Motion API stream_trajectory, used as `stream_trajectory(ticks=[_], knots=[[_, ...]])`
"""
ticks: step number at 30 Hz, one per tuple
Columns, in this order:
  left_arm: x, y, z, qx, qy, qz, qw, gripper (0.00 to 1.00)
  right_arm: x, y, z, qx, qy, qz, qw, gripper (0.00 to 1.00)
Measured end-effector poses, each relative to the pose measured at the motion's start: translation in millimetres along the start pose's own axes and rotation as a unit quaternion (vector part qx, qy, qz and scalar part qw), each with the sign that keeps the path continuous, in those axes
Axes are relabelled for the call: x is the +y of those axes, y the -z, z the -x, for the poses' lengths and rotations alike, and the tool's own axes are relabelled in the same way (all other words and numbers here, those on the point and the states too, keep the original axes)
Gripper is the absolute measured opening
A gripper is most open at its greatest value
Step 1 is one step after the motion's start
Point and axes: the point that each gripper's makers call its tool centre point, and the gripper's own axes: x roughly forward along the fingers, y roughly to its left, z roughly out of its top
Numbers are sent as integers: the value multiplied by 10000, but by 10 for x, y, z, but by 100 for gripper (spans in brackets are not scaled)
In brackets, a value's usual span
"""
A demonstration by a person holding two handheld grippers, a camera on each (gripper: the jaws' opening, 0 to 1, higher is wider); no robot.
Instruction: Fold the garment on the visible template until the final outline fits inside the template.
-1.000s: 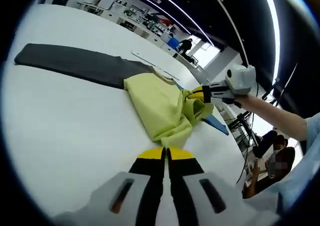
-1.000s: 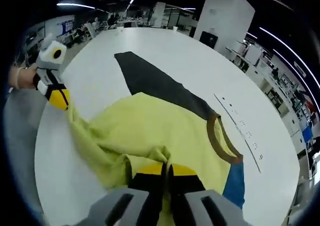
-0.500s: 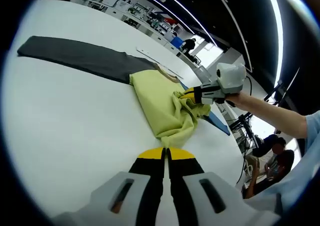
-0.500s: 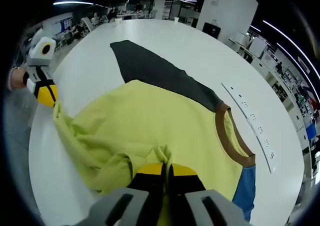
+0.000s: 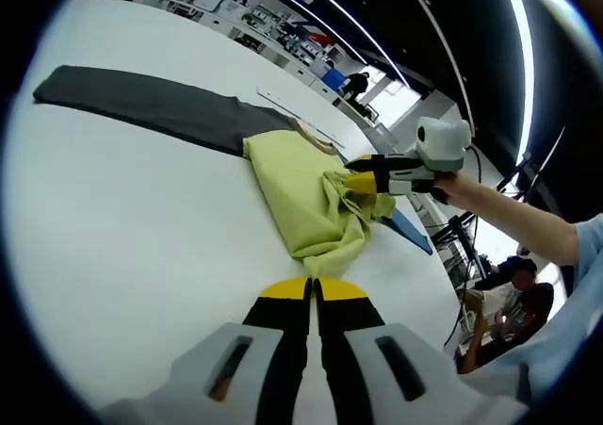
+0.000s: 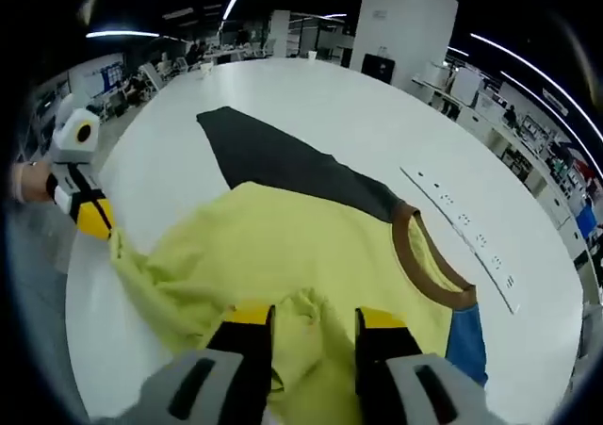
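A yellow-green shirt (image 5: pixel 301 194) (image 6: pixel 301 246) with a brown collar (image 6: pixel 419 246) lies bunched on the white table (image 5: pixel 122 218). A long dark grey strip (image 5: pixel 151 109) (image 6: pixel 273 156) runs out from one side of it and a blue part (image 6: pixel 466 335) shows at the other. My left gripper (image 5: pixel 311 288) (image 6: pixel 94 220) is shut on the shirt's stretched corner. My right gripper (image 6: pixel 314 319) (image 5: pixel 358 175) is open over a raised fold of the shirt, one jaw on each side of it.
A white strip with dark marks (image 6: pixel 462 237) lies on the table beyond the collar. A person's arm (image 5: pixel 509 213) reaches in behind the right gripper, and people sit past the table's edge (image 5: pixel 513 293). Desks and shelves stand far behind.
My right gripper has opened and let go of the shirt fold it was pinching. My left gripper still holds the corner in about the same place.
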Motion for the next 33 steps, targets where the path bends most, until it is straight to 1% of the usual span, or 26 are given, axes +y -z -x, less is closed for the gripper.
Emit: stream_trajectory(ticks=[1,2,5,6,9,10,11,14,17,19,24,26,29,33], knots=[[0,1,-1,3,1,-3,10000,0,24,-17,31,-93,-38,-98,9999,47],[1,2,-2,4,3,-5,10000,0,23,-22,44,-151,-48,-109,9998,54],[-2,4,-3,9,6,-4,10000,0,41,-18,96,-261,-53,-160,9995,67],[-1,4,-3,6,7,-1,10000,0,62,-24,120,-332,-69,-169,9993,70],[-8,1,-1,-1,25,19,10000,0,87,-9,154,-353,-58,-235,9991,80],[-8,2,-1,5,28,17,10000,0,100,-9,169,-425,-51,-220,9988,84],[-8,3,-1,7,27,12,10000,0,100,-2,171,-419,-32,-234,9988,89],[-8,0,0,2,29,16,10000,0,81,19,180,-454,28,-308,9985,100],[-9,-2,3,4,32,9,10000,0,74,30,211,-496,126,-347,9981,100],[-11,-3,6,6,33,8,10000,0,72,55,231,-451,166,-374,9981,100],[-12,-3,4,16,29,-2,10000,0,86,59,306,-602,220,-426,9970,99],[-17,-4,5,19,32,-7,10000,0,69,91,320,-605,239,-456,9968,96],[-17,-3,8,25,34,-16,10000,0,101,136,358,-624,235,-517,9964,95],[-17,-2,11,36,34,-7,10000,0,150,216,418,-631,270,-509,9963,89]])
